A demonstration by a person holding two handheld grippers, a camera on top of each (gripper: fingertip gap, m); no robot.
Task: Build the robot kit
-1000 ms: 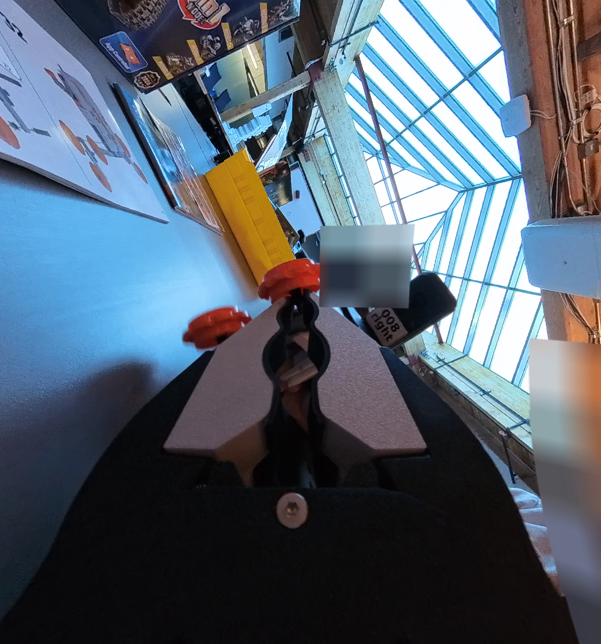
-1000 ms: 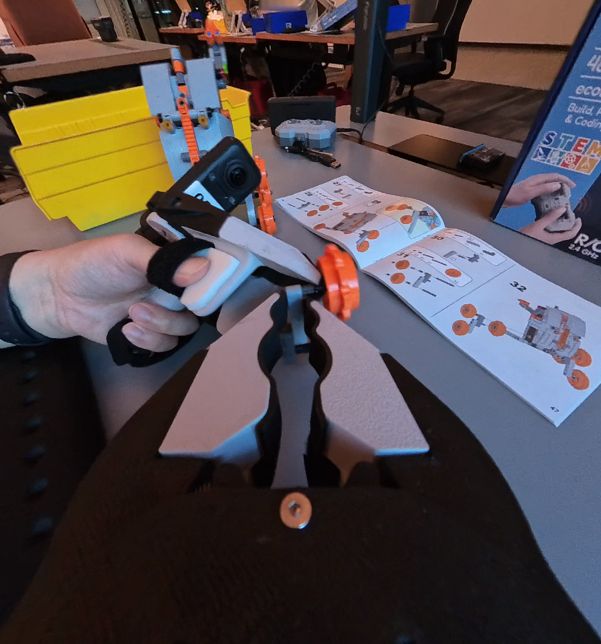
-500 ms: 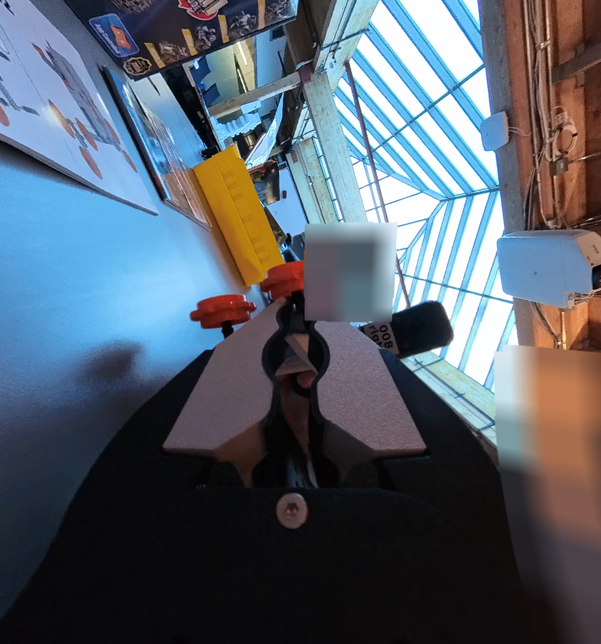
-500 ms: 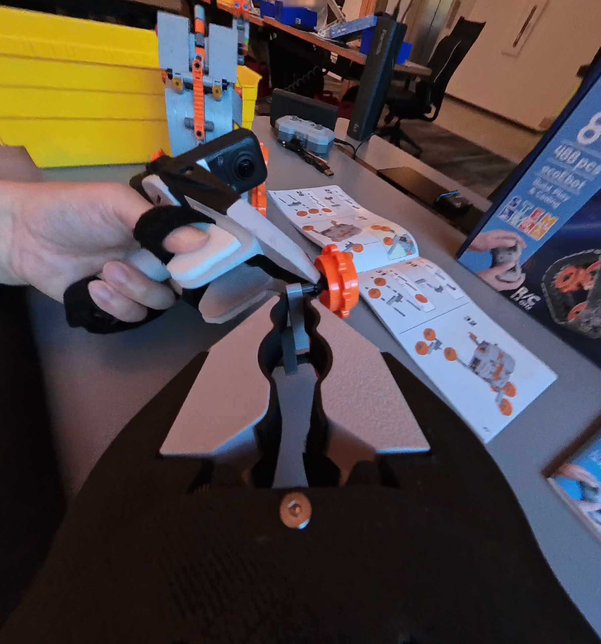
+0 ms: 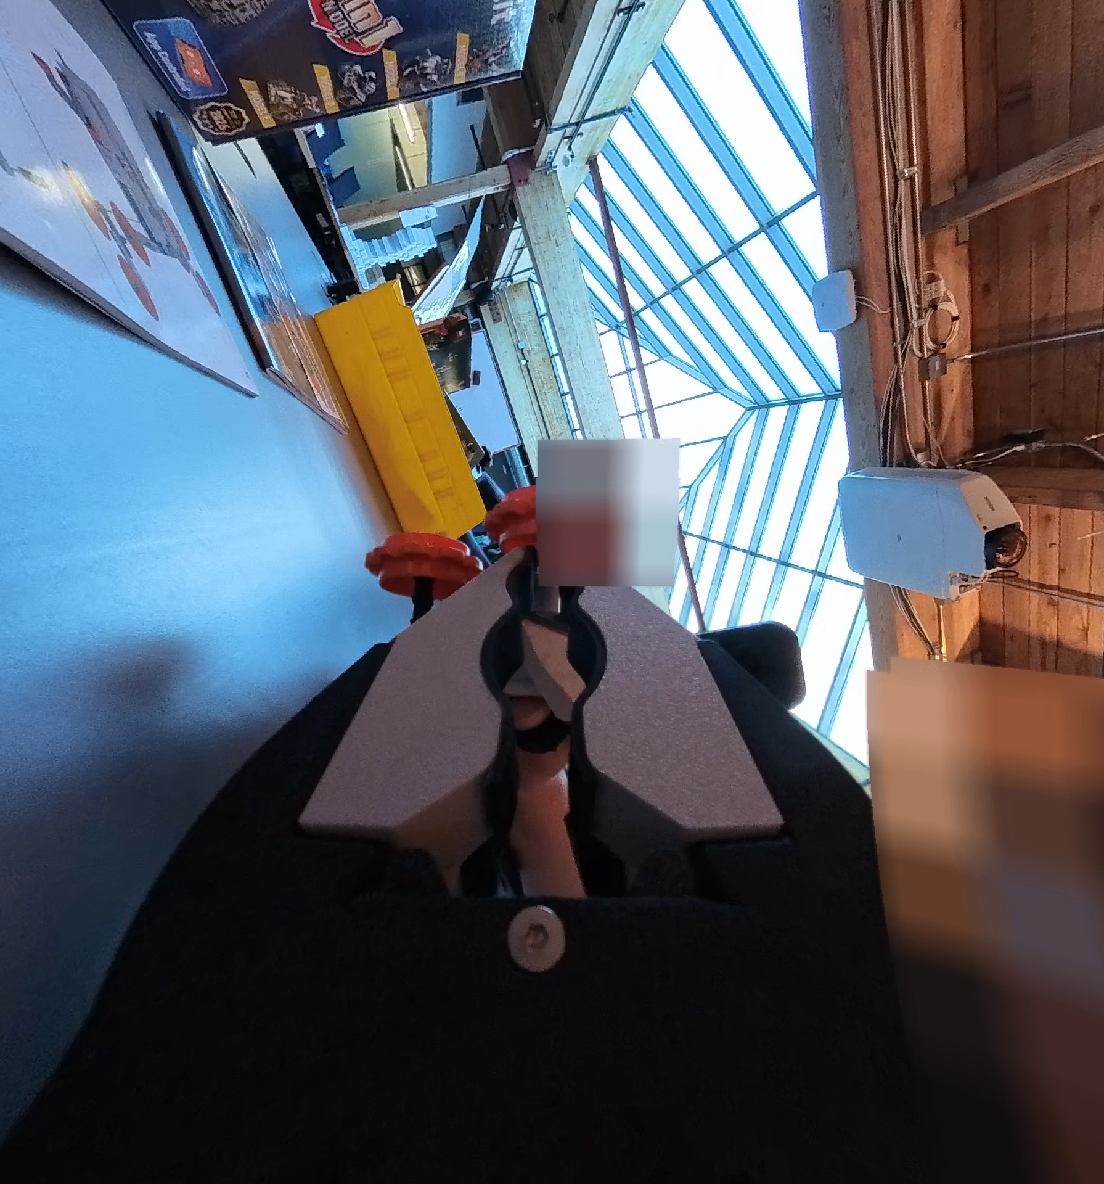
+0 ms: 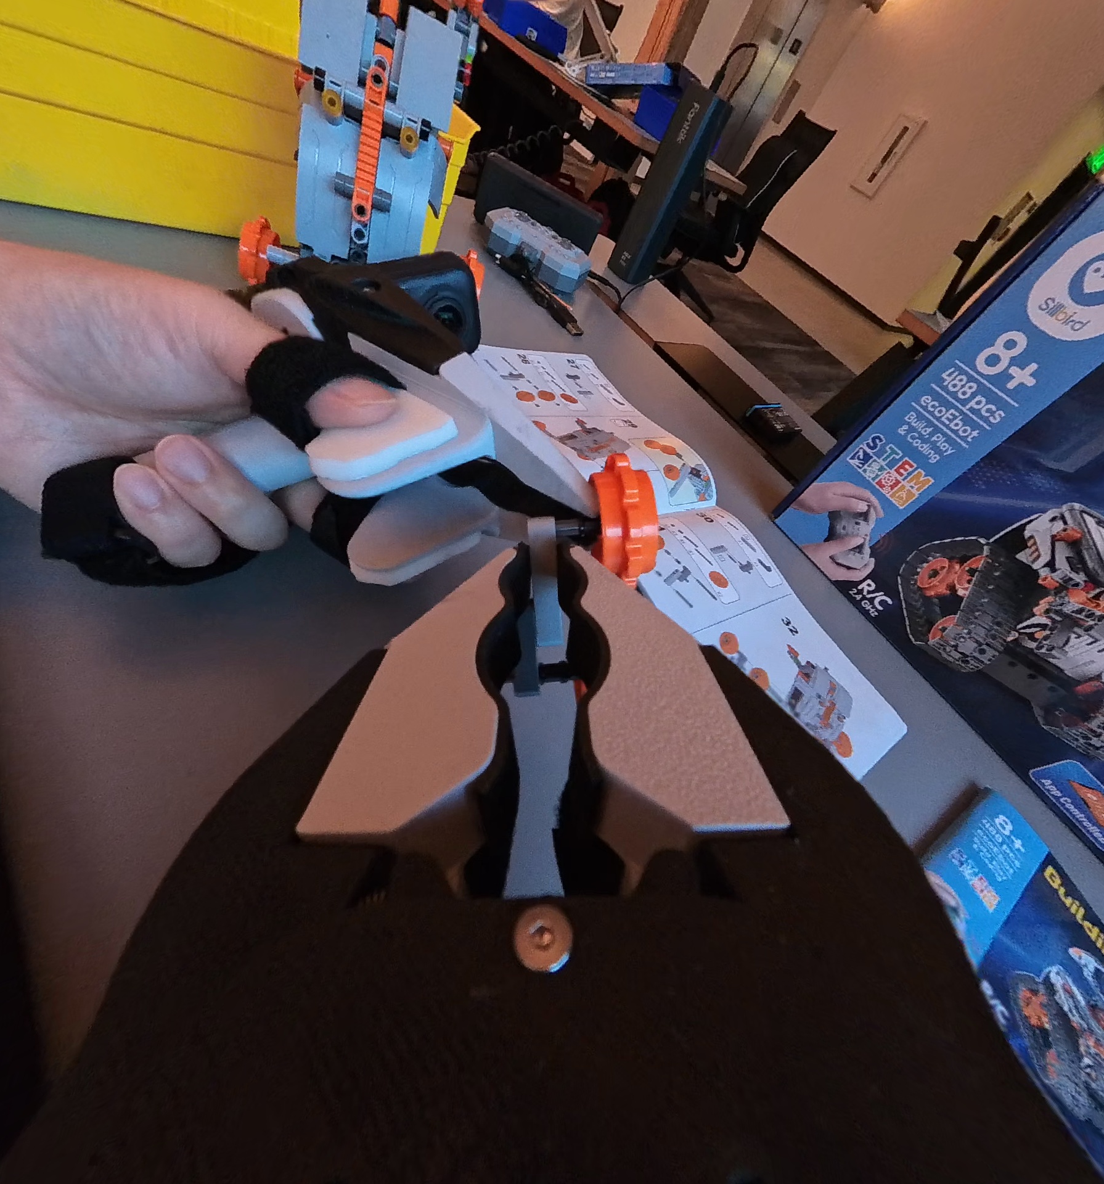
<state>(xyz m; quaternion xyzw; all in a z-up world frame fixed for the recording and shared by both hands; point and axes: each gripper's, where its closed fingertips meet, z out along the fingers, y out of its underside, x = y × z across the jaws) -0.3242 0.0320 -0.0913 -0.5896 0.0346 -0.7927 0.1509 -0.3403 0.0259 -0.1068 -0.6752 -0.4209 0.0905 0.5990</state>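
R hand-held gripper [image 6: 539, 564]: lower centre of right wrist view, pointing up-frame, jaws nearly closed, clamped on a thin grey piece. L hand-held gripper [image 6: 575, 509]: comes in from left of that frame, tips meeting R's tips, jaws drawn close. L hand [image 6: 120, 397] wraps its handle at mid-left, thumb through black strap. In left wrist view, L hand-held gripper [image 5: 539, 580] sits rolled sideways.

- right tongs [image 6: 539, 557]: two pale grey wedge-shaped fingers with black scalloped inner edges; black textured body; one silver hex screw
- left tongs [image 5: 539, 576]: same build; white trigger plates; black fabric finger loops; black camera on top [image 6: 446, 301]
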